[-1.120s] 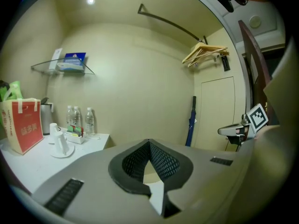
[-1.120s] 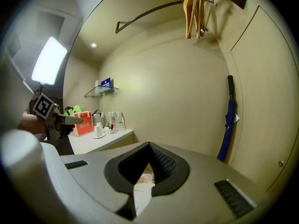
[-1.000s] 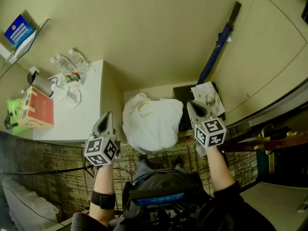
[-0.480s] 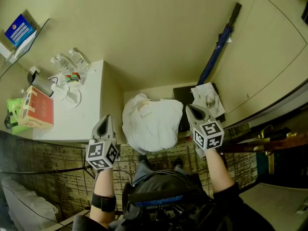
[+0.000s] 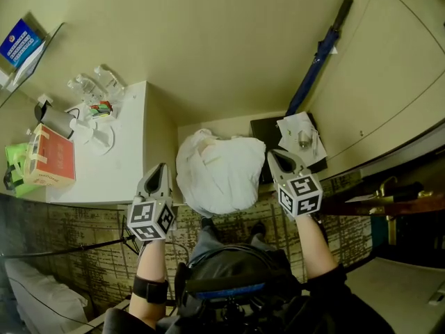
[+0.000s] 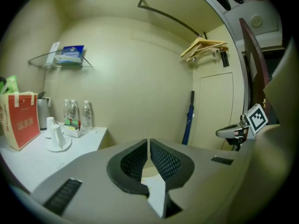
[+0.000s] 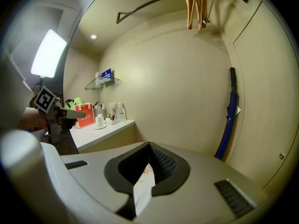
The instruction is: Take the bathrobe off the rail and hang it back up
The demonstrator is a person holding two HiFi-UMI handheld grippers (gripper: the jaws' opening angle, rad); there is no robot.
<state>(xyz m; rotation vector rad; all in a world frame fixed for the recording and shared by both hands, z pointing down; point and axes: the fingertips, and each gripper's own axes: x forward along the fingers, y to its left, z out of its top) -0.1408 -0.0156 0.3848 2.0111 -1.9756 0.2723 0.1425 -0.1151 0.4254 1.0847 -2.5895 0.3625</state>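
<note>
Bathrobe (image 5: 219, 172) is lying bunched in a heap low down btwn both grippers, off the rail (image 6: 173, 17). Left gripper (image 5: 163, 167) is just starting to part, nothing in it. Right gripper (image 5: 272, 154) is sitting pressed together, empty. Prob. re-hang step: next needs opening wide, reaching down, pinching the collar.

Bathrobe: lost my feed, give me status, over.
Left gripper jaws just opening, empty; right gripper shut, empty. Bathrobe heaped between them, off the rail. Nothing seen in the way.
</note>
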